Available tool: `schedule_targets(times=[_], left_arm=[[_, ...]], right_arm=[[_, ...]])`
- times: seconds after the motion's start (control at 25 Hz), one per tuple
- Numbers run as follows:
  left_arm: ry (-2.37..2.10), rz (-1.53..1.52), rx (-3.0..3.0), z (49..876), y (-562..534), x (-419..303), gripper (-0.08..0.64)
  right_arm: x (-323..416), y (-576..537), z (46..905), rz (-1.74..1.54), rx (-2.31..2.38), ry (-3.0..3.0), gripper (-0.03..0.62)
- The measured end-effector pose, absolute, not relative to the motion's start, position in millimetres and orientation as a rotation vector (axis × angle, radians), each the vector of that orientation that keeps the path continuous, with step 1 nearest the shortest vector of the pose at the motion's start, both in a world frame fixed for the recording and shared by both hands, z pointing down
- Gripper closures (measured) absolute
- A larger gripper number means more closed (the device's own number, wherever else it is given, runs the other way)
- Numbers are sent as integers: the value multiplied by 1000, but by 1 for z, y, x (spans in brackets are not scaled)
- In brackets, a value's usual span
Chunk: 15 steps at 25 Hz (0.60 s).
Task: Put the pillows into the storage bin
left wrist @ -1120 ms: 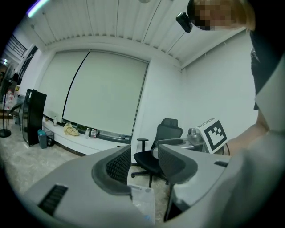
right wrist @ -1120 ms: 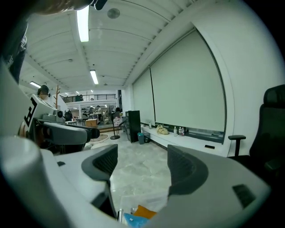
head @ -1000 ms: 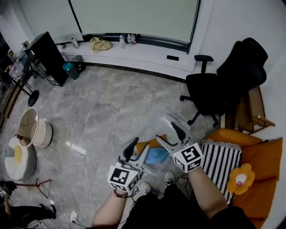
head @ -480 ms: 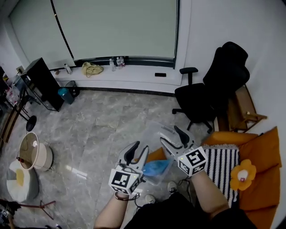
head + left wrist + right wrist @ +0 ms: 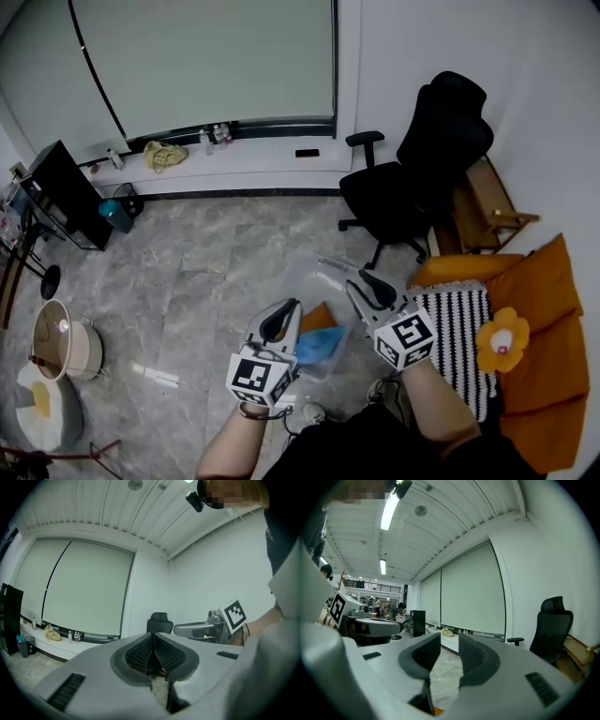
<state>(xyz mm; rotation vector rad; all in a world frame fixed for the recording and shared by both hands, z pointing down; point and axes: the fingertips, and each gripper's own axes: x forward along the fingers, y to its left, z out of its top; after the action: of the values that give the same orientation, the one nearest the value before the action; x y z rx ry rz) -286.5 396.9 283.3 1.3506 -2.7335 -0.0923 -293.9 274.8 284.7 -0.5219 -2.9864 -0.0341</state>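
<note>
A clear storage bin [image 5: 325,269] stands on the floor in front of me, with a blue pillow [image 5: 320,345] and an orange pillow [image 5: 317,317] inside. On the orange sofa [image 5: 539,394] lie a black-and-white striped pillow [image 5: 457,328], a flower-shaped pillow [image 5: 502,340] and orange pillows [image 5: 539,281]. My left gripper [image 5: 284,317] hovers over the bin's left side; its jaws have just been closing and the pads [image 5: 140,651] now meet with nothing between them. My right gripper [image 5: 368,286] is over the bin's right side; its jaws have been closing too, a narrow empty gap stays between the pads [image 5: 471,653].
A black office chair [image 5: 412,178] and a wooden stool [image 5: 483,202] stand beyond the sofa. A window ledge [image 5: 234,155] holds bottles and a yellow bag. A black cabinet [image 5: 61,192] and a round basket [image 5: 61,342] sit at the left. Cables lie by my shoes [image 5: 309,412].
Both grippers have risen and drawn back from the bin. The left jaws went from wide apart to closed; the right jaws narrowed. The head view has tilted up and turned right.
</note>
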Motion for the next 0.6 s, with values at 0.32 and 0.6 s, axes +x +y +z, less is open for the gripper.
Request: schedule_targets(times=[0.32, 0.6], left_arm=[[-2637, -64, 1513, 279, 332, -263, 554], [-2536, -69, 1671, 281, 236, -224, 554]], right_arm=[[-257, 207, 278, 0, -337, -3025, 589], [-204, 116, 282, 46, -165, -3027, 589]])
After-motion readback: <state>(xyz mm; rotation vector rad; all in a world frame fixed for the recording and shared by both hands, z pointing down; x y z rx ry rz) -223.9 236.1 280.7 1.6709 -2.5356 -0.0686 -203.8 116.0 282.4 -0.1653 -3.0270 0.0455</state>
